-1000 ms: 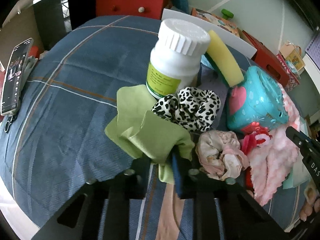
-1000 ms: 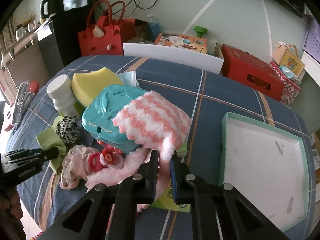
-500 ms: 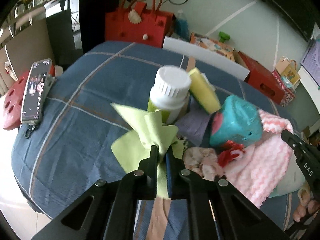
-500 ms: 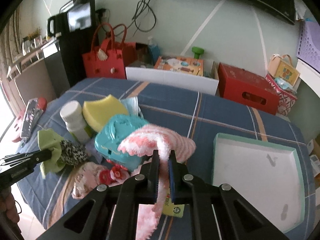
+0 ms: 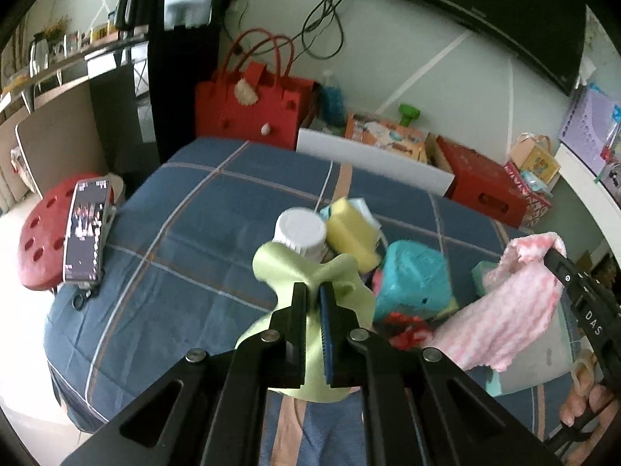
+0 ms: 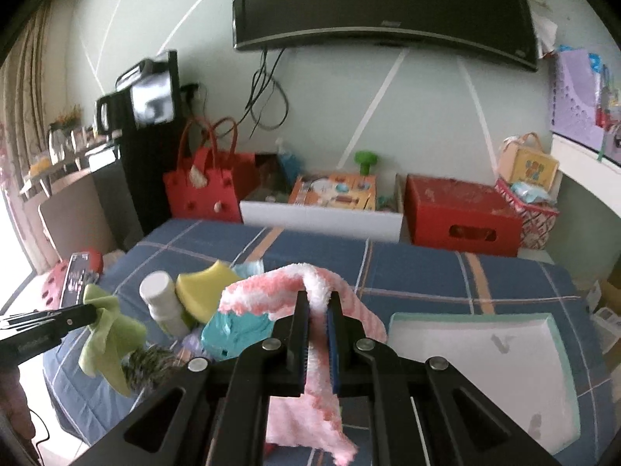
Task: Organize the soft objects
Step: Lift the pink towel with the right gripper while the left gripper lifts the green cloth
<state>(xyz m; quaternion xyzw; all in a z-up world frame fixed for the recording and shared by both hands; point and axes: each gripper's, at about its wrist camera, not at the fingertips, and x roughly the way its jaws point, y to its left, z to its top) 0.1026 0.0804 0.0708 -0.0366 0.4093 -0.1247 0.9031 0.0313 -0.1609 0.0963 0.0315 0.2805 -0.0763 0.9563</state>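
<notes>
My left gripper pinches a light-green cloth. My right gripper clamps a pink-and-white fluffy towel; both hang above the blue plaid bedcover.

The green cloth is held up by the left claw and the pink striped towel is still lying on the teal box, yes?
Not quite: the green cloth is in the left claw, but the pink striped towel is lifted too, pinched in the right claw, as the right wrist view shows.

Both wrist views look forward and down from above the near edge of the bed, one left, one right, sharing the bottle pile.
</notes>
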